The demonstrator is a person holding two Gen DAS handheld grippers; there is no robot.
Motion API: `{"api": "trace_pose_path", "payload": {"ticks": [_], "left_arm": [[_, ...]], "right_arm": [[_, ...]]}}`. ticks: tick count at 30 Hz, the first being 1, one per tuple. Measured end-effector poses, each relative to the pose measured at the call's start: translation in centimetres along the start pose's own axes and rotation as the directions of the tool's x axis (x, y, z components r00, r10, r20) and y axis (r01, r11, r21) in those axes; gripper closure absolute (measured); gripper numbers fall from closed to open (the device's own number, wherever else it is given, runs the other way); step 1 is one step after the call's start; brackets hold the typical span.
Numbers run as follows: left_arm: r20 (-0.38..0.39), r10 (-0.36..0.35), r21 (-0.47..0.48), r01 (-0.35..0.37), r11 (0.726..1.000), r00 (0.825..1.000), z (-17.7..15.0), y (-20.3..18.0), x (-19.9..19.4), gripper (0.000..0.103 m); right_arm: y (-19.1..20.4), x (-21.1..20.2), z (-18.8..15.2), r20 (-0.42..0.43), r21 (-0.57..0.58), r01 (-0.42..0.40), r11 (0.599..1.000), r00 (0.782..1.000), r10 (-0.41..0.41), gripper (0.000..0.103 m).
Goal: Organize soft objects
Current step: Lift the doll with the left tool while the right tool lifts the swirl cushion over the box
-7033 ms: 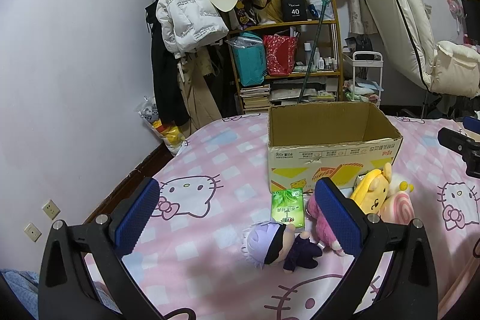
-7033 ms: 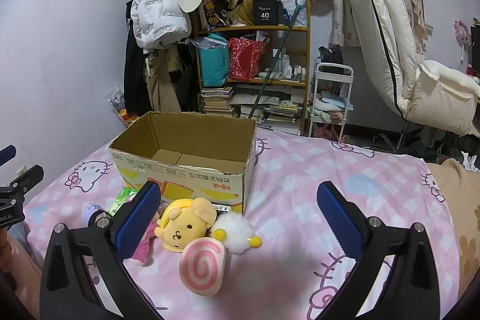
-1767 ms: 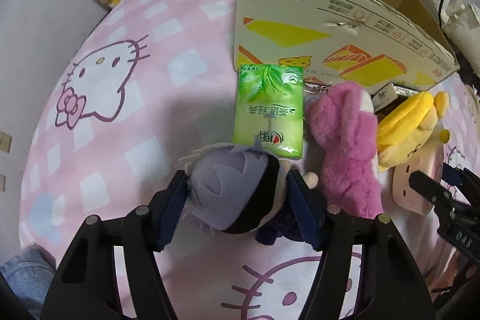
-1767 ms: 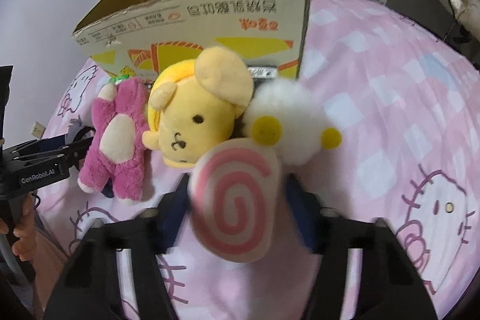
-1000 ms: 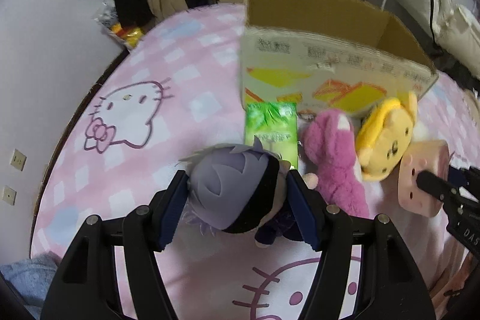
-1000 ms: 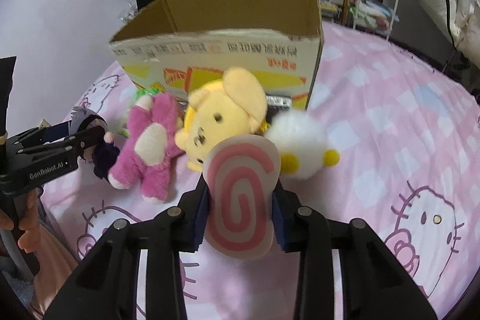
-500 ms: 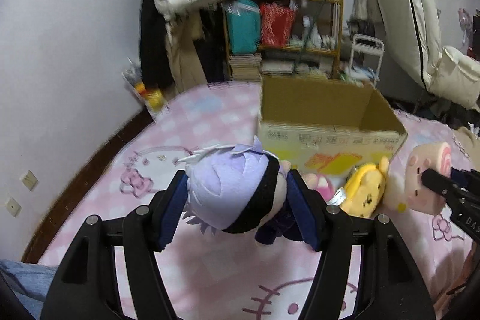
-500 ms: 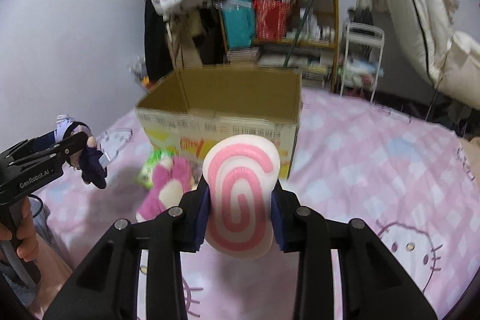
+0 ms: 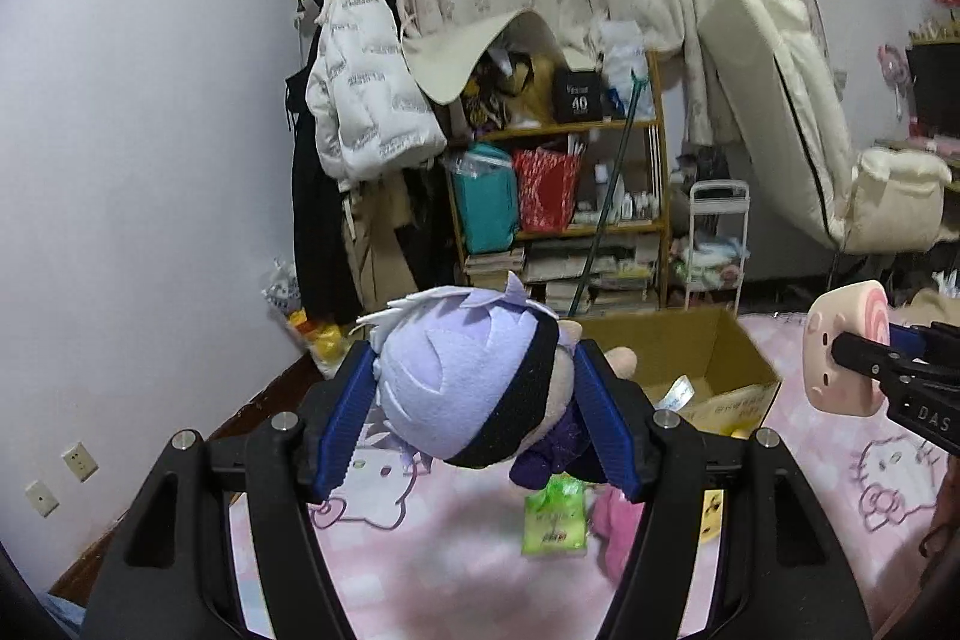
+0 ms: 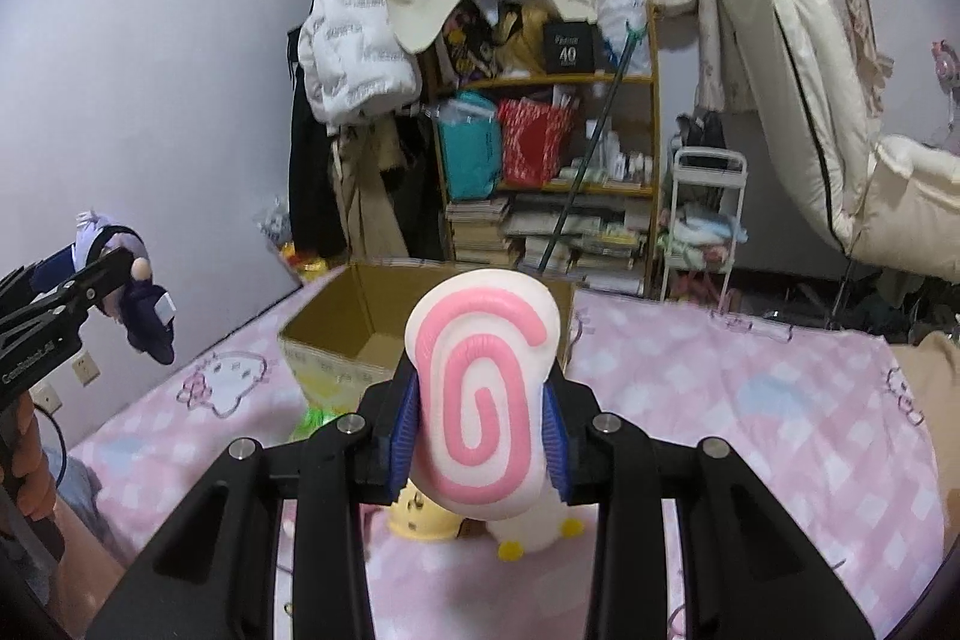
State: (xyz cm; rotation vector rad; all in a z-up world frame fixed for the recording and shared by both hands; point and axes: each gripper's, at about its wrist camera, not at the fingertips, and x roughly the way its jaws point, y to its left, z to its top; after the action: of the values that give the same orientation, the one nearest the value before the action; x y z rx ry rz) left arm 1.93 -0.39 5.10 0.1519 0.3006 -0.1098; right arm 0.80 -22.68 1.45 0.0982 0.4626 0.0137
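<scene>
My left gripper (image 9: 474,421) is shut on a lilac-haired plush doll (image 9: 456,394) and holds it high above the bed. My right gripper (image 10: 480,436) is shut on a pink swirl roll plush (image 10: 480,394), also lifted. Each shows in the other view: the roll plush (image 9: 846,346) at the right, the doll (image 10: 129,280) at the left. The open cardboard box (image 9: 702,358) (image 10: 342,322) stands on the bed beyond both. Below lie a pink plush (image 9: 618,532), a yellow plush (image 10: 420,520) and a white plush with yellow feet (image 10: 534,526).
A green tissue pack (image 9: 555,517) lies on the pink Hello Kitty bedsheet (image 10: 750,400) in front of the box. A cluttered shelf (image 9: 570,196), hanging coats (image 9: 360,112), a small white cart (image 10: 702,220) and a cream recliner (image 9: 792,124) stand behind the bed.
Both grippers closed on their plushes, the left on the doll and the right on the roll, and lifted them up off the bed. The views now look level across the room.
</scene>
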Motion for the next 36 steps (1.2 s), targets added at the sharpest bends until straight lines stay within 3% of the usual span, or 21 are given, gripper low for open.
{"api": "trace_pose_path", "payload": {"ticks": [13, 19, 25, 36], "left_arm": [[0.092, 0.008, -0.042, -0.004, 0.999, 0.996, 4.5, 0.8, 1.0, 0.038], [0.141, 0.018, -0.006, -0.017, 1.0, 0.99, 5.4, 0.2, 2.3, 0.037], [0.127, 0.004, 0.011, -0.005, 1.0, 0.992, 5.7, -0.5, 5.3, 0.037], [-0.022, -0.043, 0.029, 0.043, 0.999, 0.999, 1.8, -3.1, 12.0, 0.037]], "right_arm": [[0.0, 0.0, 4.9, 0.126, -0.055, 0.024, 0.998, 0.992, -0.017, 0.066], [-0.8, 0.9, 5.8, 0.155, -0.095, 0.017, 0.995, 0.988, -0.002, 0.065], [-1.2, 3.1, 6.9, 0.151, -0.093, -0.002, 0.996, 0.988, 0.016, 0.064], [-2.3, 8.7, 5.4, 0.068, -0.068, -0.032, 0.997, 0.997, 0.037, 0.062]]}}
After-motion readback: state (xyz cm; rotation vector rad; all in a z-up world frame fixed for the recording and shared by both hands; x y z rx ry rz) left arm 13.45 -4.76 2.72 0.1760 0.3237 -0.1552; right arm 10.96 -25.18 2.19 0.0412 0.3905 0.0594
